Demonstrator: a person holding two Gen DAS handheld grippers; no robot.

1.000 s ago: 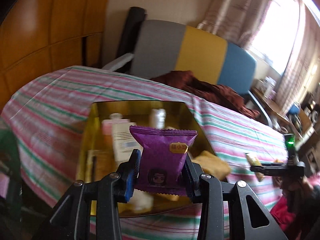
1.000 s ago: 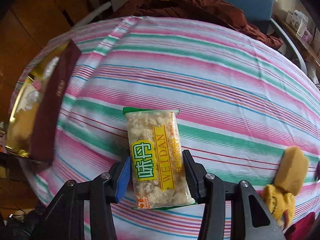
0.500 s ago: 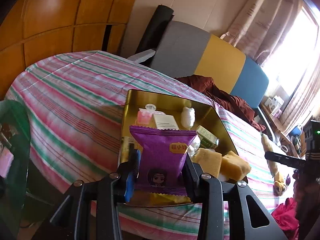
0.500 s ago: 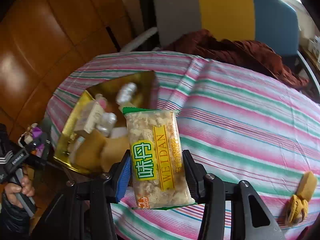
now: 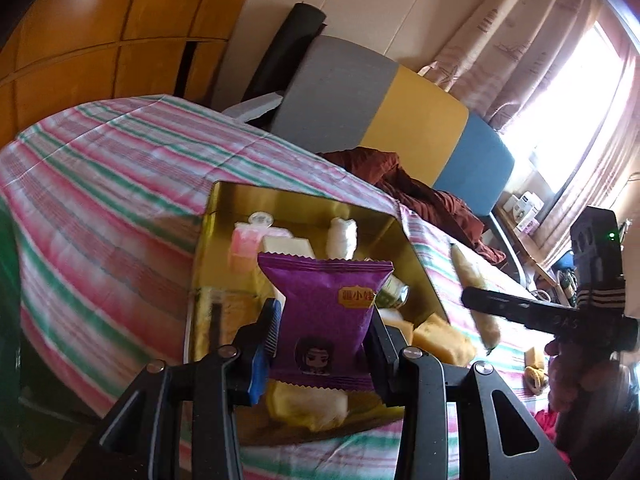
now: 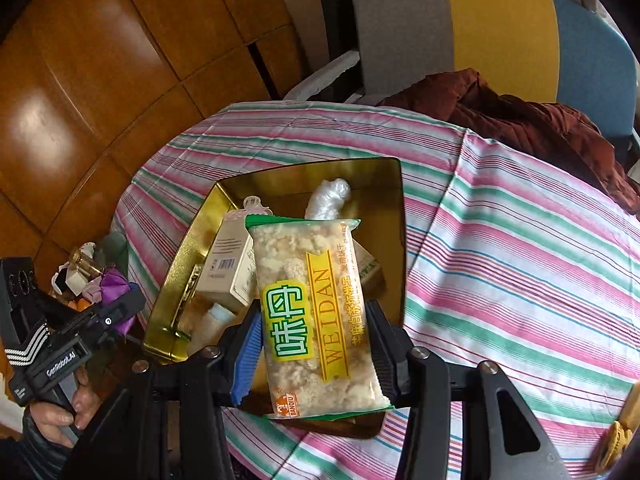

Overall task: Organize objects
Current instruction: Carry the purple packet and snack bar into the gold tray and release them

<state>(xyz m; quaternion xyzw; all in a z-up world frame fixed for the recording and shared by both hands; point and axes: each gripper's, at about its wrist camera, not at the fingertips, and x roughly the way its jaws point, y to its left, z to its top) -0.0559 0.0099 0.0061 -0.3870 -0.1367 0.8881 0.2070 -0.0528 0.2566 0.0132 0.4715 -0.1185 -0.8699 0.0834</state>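
left gripper (image 5: 322, 334) clamped on purple packet (image 5: 326, 316); right gripper (image 6: 314, 344) clamped on clear snack bag (image 6: 316, 316); gold tray (image 6: 394, 216) beneath, crowded with white box (image 6: 226, 268), plastic wad (image 6: 330, 196); striped cloth (image 6: 500, 240); chair (image 6: 480, 28) behind.

One gold tray (image 6: 394, 216) on one striped desk (image 6: 500, 248). Two hand-held grippers: left hand-held gripper (image 5: 322, 344), right hand-held gripper (image 6: 312, 344). Two gripped packets: one purple snack packet (image 5: 326, 312), one clear WEIDAN snack packet (image 6: 316, 312). In the tray: one white carton (image 6: 226, 268), one pink-capped bottle (image 5: 248, 240), one white wrapped roll (image 6: 328, 196). One tricolour chair (image 6: 480, 28); one brown garment (image 6: 520, 120).
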